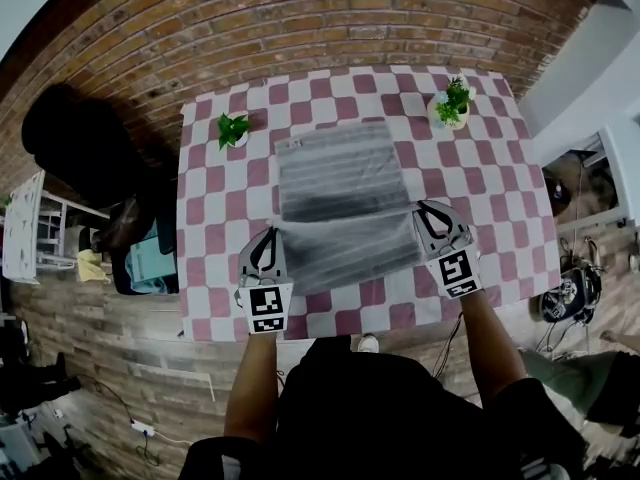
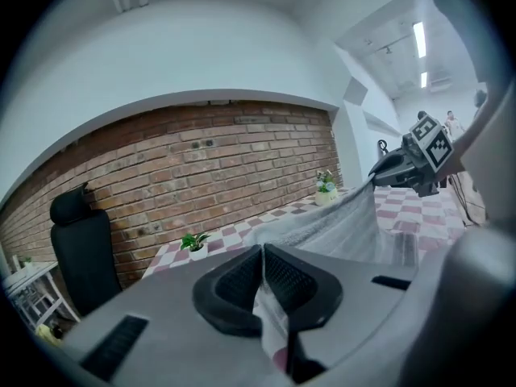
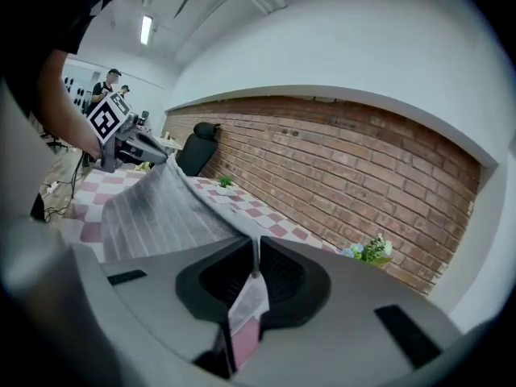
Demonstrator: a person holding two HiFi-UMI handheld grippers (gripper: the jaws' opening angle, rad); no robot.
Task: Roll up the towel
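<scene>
A grey striped towel (image 1: 340,196) lies on the pink-and-white checked table (image 1: 215,183), its near edge lifted off the cloth. My left gripper (image 1: 272,234) is shut on the towel's near left corner; my right gripper (image 1: 424,208) is shut on the near right corner. In the left gripper view the towel (image 2: 347,220) stretches from my shut jaws across to the right gripper (image 2: 379,170). Seen from the right gripper view, the towel (image 3: 157,212) runs from my jaws over to the left gripper (image 3: 161,156). The far half of the towel rests flat.
Two small potted plants stand on the table: one (image 1: 232,128) at the far left, one (image 1: 450,103) at the far right. A black office chair (image 1: 75,143) stands left of the table. A brick wall (image 1: 300,28) runs behind it.
</scene>
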